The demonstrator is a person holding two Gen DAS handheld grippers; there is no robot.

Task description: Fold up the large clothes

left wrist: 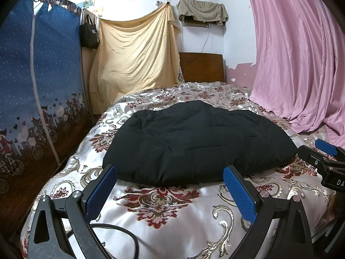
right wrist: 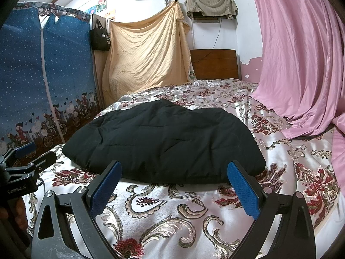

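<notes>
**Dark garment bundled on the bed, both grippers empty**

I see the black garment lying in the middle of the bed, on a shiny floral bedspread of cream, dark red and gold. It looks thick and padded, with faint stitched lines and soft creases across its top. Its shape is a rounded, puffy mound, wider than it is deep, with a smooth rolled edge along the near side. I cannot make out sleeves, a collar or a zip from either camera.

My left hand-held gripper hovers just short of the garment's near edge, its blue-padded fingers spread wide apart with nothing between them. A black cable runs on the bedspread beneath it.

My right hand-held gripper sits likewise at the near edge, further right, fingers equally wide and empty. The right tip looks close to the cloth; I cannot tell if it touches.

Beyond the bed stand a wooden headboard, a hung yellow sheet, a blue fabric wardrobe on the left and a pink curtain on the right.
</notes>
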